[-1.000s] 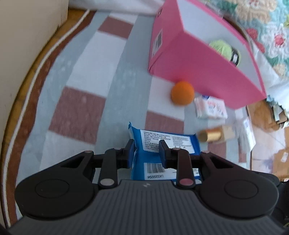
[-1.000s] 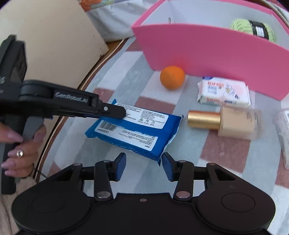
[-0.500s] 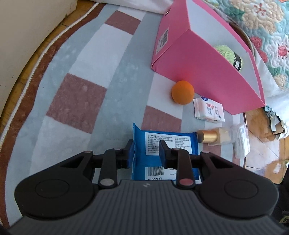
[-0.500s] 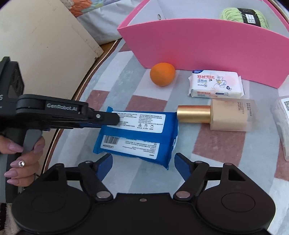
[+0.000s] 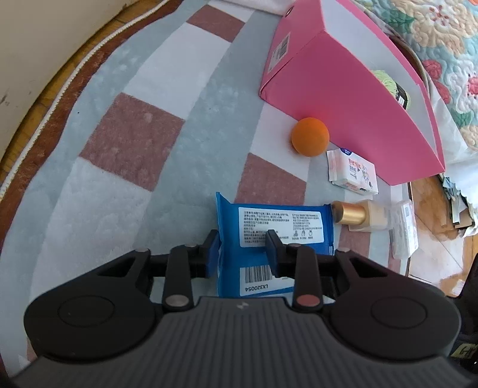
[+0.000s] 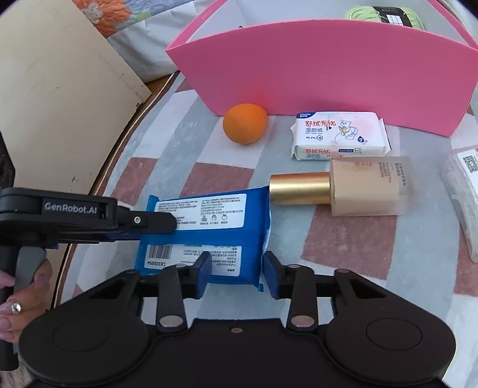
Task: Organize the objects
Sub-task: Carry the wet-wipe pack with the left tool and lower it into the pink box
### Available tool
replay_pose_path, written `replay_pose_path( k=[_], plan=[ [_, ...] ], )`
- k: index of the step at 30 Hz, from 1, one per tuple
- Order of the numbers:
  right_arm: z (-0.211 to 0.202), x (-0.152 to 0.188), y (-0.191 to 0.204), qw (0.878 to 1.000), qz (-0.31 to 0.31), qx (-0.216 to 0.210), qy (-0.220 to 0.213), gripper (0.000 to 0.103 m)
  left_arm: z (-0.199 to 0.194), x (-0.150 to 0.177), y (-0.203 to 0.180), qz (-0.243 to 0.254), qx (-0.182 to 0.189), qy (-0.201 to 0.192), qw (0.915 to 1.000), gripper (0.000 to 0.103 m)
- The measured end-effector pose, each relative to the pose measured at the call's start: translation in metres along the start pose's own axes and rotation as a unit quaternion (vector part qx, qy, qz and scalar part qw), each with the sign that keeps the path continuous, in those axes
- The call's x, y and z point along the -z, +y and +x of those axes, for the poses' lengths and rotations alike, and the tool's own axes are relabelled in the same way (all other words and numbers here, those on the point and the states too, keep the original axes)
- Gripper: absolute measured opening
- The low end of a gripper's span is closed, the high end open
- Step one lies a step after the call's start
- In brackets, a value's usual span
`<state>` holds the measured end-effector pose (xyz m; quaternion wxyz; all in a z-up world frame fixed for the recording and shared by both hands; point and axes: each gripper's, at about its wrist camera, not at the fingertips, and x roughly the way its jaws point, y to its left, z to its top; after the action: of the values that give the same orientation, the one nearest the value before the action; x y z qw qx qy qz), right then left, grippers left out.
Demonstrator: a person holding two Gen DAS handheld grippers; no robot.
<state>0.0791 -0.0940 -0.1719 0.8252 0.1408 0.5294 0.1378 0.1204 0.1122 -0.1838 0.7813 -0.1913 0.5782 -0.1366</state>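
The blue wipes pack lies on the checked rug well in front of the pink box, held at both ends: the left gripper is clamped on its far-left end, and the right gripper is closing its jaws across the near corner, pads at or almost on the wrapper. Only the green yarn ball sits inside the pink box; the orange, the white wipes pack and the foundation bottle lie between pack and box, so most sorting looks undone. The bottle's gold cap touches the pack's right edge. Bare rug lies left of the orange, a clearer path boxward.
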Motion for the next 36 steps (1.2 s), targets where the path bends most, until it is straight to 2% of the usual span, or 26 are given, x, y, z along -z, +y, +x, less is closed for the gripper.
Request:
replay_pose_path(
  k=[4, 8, 12, 15, 19, 24, 27, 30, 31, 36],
  plan=[
    [-0.005, 0.001, 0.005, 1.0, -0.012, 0.003, 0.004, 0.037, -0.015, 0.009, -0.012, 0.022, -0.003, -0.025, 0.9994, 0.025],
    [-0.03, 0.003, 0.015, 0.999, -0.033, -0.007, -0.014, 0.037, -0.04, 0.015, -0.023, 0.036, 0.003, -0.06, 0.9975, 0.025],
    [-0.062, -0.003, 0.025, 0.997, -0.06, -0.001, -0.057, 0.039, -0.07, 0.013, -0.045, 0.055, 0.018, -0.109, 0.9924, 0.025],
    [-0.09, -0.012, 0.03, 0.992, -0.078, 0.006, -0.097, 0.04, -0.093, 0.008, -0.07, 0.085, 0.02, -0.145, 0.9856, 0.025],
    [-0.126, -0.031, 0.035, 0.984, -0.099, 0.021, -0.143, 0.042, -0.119, -0.008, -0.106, 0.123, 0.025, -0.173, 0.9769, 0.025],
    [-0.161, -0.066, 0.037, 0.977, -0.122, 0.043, -0.171, 0.045, -0.13, -0.046, -0.141, 0.14, 0.039, -0.169, 0.9748, 0.026],
    [-0.166, -0.087, 0.032, 0.976, -0.124, 0.05, -0.174, 0.045, -0.126, -0.066, -0.158, 0.145, 0.041, -0.176, 0.9729, 0.027],
    [-0.152, -0.115, 0.016, 0.974, -0.128, 0.066, -0.174, 0.045, -0.107, -0.086, -0.173, 0.142, 0.036, -0.175, 0.9737, 0.027],
    [-0.152, -0.115, 0.016, 0.974, -0.128, 0.066, -0.174, 0.045, -0.097, -0.094, -0.176, 0.139, 0.032, -0.17, 0.9749, 0.027],
    [-0.109, -0.147, -0.019, 0.985, -0.092, 0.051, -0.14, 0.041, -0.043, -0.131, -0.178, 0.121, 0.007, -0.131, 0.984, 0.028]
  ],
)
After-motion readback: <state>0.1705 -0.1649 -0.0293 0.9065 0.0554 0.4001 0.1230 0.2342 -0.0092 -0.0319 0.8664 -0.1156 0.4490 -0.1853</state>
